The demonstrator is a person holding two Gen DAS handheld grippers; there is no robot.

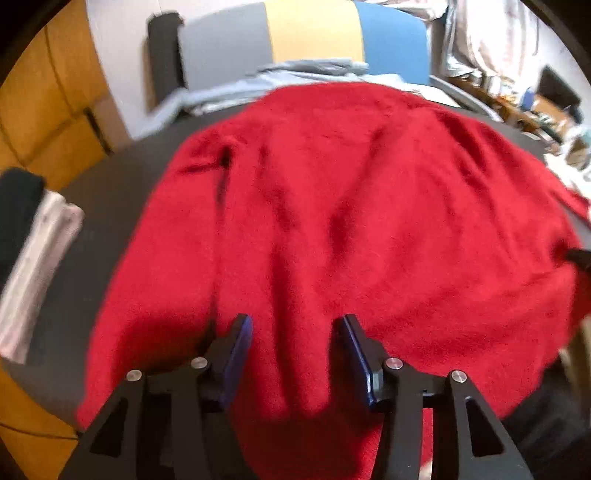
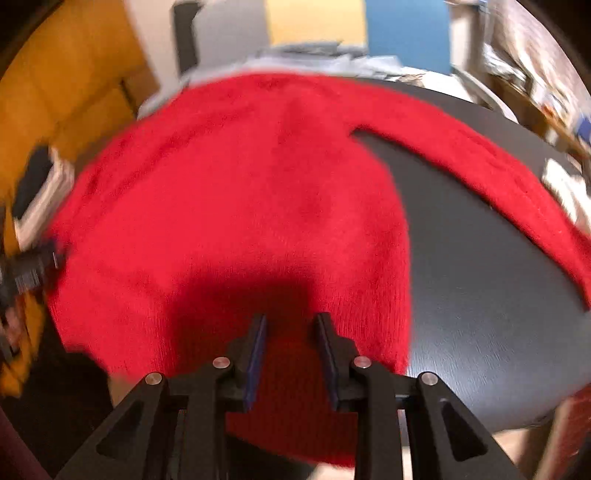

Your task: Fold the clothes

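Nearest me in the left wrist view, my left tongs (image 1: pixel 293 325) stand spread apart over the near hem of the red sweater (image 1: pixel 332 221), with a raised fold of the knit running up between the fingers; I cannot tell whether the pads touch it, and nothing is pinched. In the right wrist view my right tongs (image 2: pixel 290 321) are likewise parted, straddling the near hem of the sweater (image 2: pixel 236 206), the fabric lying between the blue pads without being squeezed. A dark shadow falls on the knit just beyond them.

The sweater lies spread flat across the dark worktop (image 2: pixel 480 277), its hem hanging slightly over the near edge. Its body fills the middle, and one sleeve (image 2: pixel 498 173) stretches out to the right and near, with bare worktop between sleeve and body. The other sleeve looks folded in on the left side, creased.

On the left edge of the worktop sits a stack of folded clothes (image 1: pixel 33 258), pale with something dark on top. At the far edge, just beyond the sweater's collar, lies a light blue garment (image 1: pixel 295 72). Farther still stand grey, yellow and blue panels (image 1: pixel 314 33). Both views are blurred.
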